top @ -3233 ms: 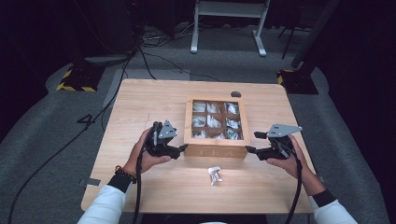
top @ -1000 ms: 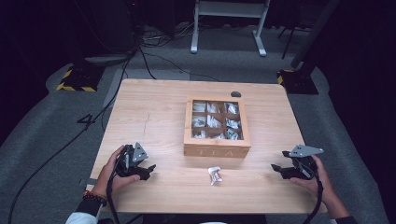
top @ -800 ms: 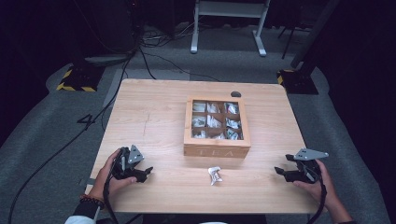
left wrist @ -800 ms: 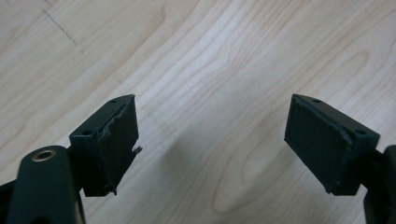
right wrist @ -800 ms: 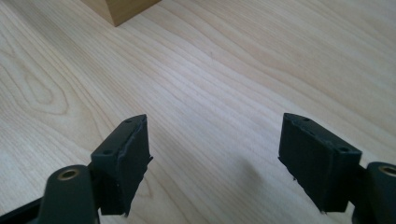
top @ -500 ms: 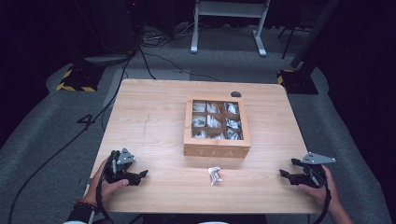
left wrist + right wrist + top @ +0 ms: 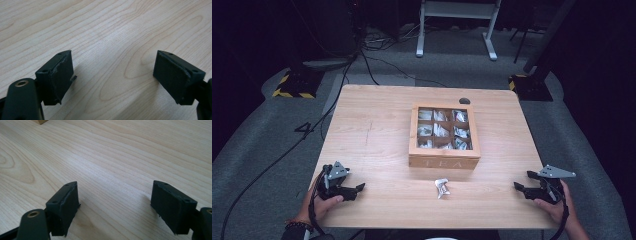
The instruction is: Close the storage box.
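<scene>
We see a square light-wood tea box (image 7: 443,136) near the middle of the pale wooden bench (image 7: 377,130), its front face lettered "TEA" turned toward the person's edge and its nine compartments, three by three, holding pale sachets. In front of that lettered face, apart from it, lies a small crumpled white packet (image 7: 441,187), its longer side running roughly from the box toward the near edge. At the near left corner of the bench we find the left tongs (image 7: 358,189), held in the person's left hand (image 7: 319,205) and pointing right toward the packet; at the near right corner the right tongs (image 7: 518,187), held in the right hand (image 7: 557,207), point left, so the two face each other across the packet, each well apart from it. A small dark round object (image 7: 464,100) sits at the far edge behind the box. The left gripper view shows us what the high view cannot: the left tongs (image 7: 112,75) spread wide, low over bare wood grain, with nothing between their pads. The right gripper view likewise shows the right tongs (image 7: 115,205) spread and empty, with a corner of the tea box (image 7: 41,121) at the top left.
</scene>
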`<state>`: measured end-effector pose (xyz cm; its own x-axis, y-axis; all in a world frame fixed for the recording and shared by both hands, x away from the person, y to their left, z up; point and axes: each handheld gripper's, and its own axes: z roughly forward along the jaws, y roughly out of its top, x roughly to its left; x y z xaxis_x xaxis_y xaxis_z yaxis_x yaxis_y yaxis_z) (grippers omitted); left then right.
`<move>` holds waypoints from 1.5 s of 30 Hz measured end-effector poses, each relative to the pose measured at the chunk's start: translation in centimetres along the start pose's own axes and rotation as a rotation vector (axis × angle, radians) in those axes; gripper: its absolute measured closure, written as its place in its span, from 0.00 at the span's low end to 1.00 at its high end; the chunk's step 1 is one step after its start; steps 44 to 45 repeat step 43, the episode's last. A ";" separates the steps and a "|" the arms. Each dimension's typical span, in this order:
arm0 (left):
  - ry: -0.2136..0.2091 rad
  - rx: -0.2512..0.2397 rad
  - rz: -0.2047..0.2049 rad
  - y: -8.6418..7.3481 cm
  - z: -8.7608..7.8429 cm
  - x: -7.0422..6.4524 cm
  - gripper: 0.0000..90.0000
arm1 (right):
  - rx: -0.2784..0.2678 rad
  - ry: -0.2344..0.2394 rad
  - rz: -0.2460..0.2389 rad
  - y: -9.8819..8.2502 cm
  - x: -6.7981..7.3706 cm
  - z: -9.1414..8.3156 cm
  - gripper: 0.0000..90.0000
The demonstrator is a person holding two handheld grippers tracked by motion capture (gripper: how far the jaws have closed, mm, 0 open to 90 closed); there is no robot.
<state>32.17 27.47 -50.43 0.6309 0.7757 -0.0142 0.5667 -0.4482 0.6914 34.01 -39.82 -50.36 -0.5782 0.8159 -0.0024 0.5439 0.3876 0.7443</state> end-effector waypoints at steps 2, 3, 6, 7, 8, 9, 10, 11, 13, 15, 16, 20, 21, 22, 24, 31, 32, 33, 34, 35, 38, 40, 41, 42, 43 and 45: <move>0.000 0.000 0.000 0.0 0.0 0.0 0.19 | 0.000 0.001 0.001 0.0 0.0 0.0 0.25; 0.000 0.000 0.000 0.0 0.0 0.0 0.19 | 0.000 0.002 0.001 0.0 0.0 0.0 0.25; 0.000 0.000 0.000 0.0 0.0 0.0 0.19 | 0.000 0.001 0.000 0.0 0.0 0.0 0.25; -0.001 -0.001 -0.004 0.0 0.0 0.0 0.19 | 0.000 0.001 0.000 0.0 0.0 0.0 0.25; 0.000 0.000 0.000 0.0 0.0 0.0 0.19 | 0.000 0.001 0.001 0.0 0.0 0.0 0.25; 0.000 0.000 0.000 0.0 0.0 0.0 0.19 | -0.001 0.003 0.002 0.0 0.0 0.0 0.25; 0.000 0.000 0.000 0.0 0.0 0.0 0.19 | -0.002 0.005 0.003 0.0 0.0 0.0 0.25; -0.001 -0.001 0.000 0.0 0.0 0.0 0.19 | -0.002 0.005 0.006 0.0 0.0 0.0 0.25; -0.001 -0.001 -0.001 0.0 0.0 0.0 0.19 | -0.002 0.006 0.007 0.0 0.0 0.0 0.25; -0.001 -0.001 -0.001 0.0 0.0 0.0 0.19 | -0.001 0.005 0.006 0.0 0.0 0.0 0.25; -0.002 -0.002 -0.006 0.0 0.0 0.0 0.19 | -0.001 0.004 0.006 0.0 0.0 0.0 0.25; -0.003 -0.001 -0.008 0.0 0.0 0.0 0.18 | -0.001 0.005 0.007 0.0 0.0 0.0 0.25; -0.003 -0.001 -0.008 0.0 0.0 0.0 0.18 | -0.002 0.004 0.006 0.0 0.0 0.0 0.25; -0.004 -0.001 -0.008 0.0 0.0 0.0 0.18 | -0.001 0.003 0.006 0.0 0.0 0.0 0.25; -0.002 0.000 -0.008 0.0 0.0 0.0 0.18 | -0.001 0.003 0.006 0.0 0.0 0.0 0.25; 0.002 0.002 -0.009 0.1 0.1 0.1 0.18 | 0.001 -0.003 0.004 0.0 0.0 0.0 0.25; 0.004 0.000 -0.013 0.1 0.1 0.1 0.18 | 0.001 -0.003 0.004 0.0 0.0 0.0 0.25; 0.004 0.000 -0.016 0.1 0.1 0.1 0.18 | 0.001 -0.004 0.004 0.0 0.0 0.0 0.25; 0.005 0.000 -0.014 0.1 0.1 0.1 0.18 | 0.001 -0.004 0.004 0.0 0.0 0.0 0.25; 0.005 -0.001 -0.017 0.1 0.1 0.1 0.18 | 0.001 -0.004 0.004 0.0 0.0 0.0 0.25; 0.009 -0.001 -0.022 0.1 0.1 0.1 0.18 | 0.001 -0.005 0.004 0.0 0.0 0.0 0.25; 0.011 0.000 -0.024 0.1 0.1 0.1 0.18 | 0.001 -0.006 0.003 0.0 0.0 0.0 0.25; 0.012 0.000 -0.025 0.1 0.1 0.1 0.18 | 0.001 -0.006 0.004 0.0 0.0 0.0 0.25; 0.013 0.000 -0.025 0.1 0.1 0.1 0.18 | 0.001 -0.006 0.003 0.0 0.0 0.0 0.25; 0.013 0.000 -0.025 0.1 0.1 0.1 0.18 | 0.001 -0.006 0.003 0.0 0.0 0.0 0.25; 0.013 0.000 -0.025 0.1 0.1 0.1 0.18 | 0.001 -0.006 0.003 0.0 0.0 0.0 0.25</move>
